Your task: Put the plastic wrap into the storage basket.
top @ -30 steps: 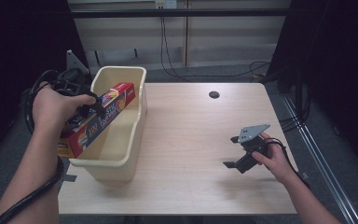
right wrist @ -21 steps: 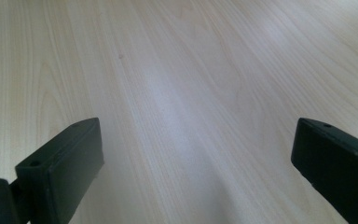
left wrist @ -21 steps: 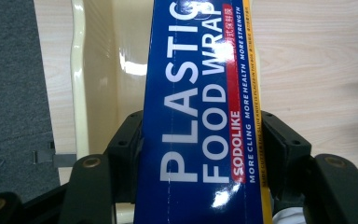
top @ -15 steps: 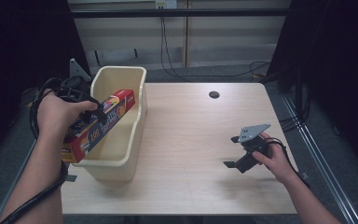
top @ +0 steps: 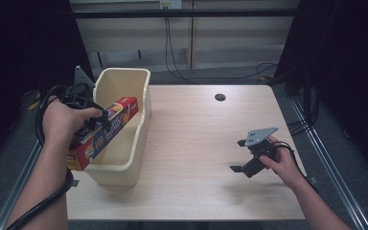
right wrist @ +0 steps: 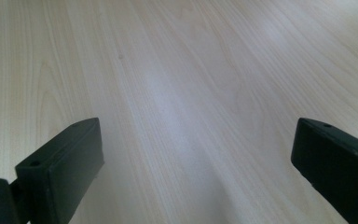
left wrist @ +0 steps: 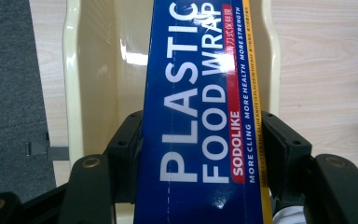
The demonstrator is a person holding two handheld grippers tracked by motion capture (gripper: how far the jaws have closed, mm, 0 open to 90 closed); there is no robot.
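- We see the box of plastic food wrap [top: 104, 131] clamped across its width by the left gripper [left wrist: 200, 154], tilted over the near left side of the cream bin [top: 139, 120], its far end above the bin's inside.
- The box is long, blue on top with white lettering, red and yellow on its side.
- We see nothing lying in the bin.
- The right gripper [top: 246, 155] rests on the wooden table [top: 196, 139] well apart, jaws spread wide around nothing.

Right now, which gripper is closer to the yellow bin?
Left. The left gripper is right over the yellow bin, holding the plastic wrap box above its opening. The right gripper is far across the table, open, with nothing in it.
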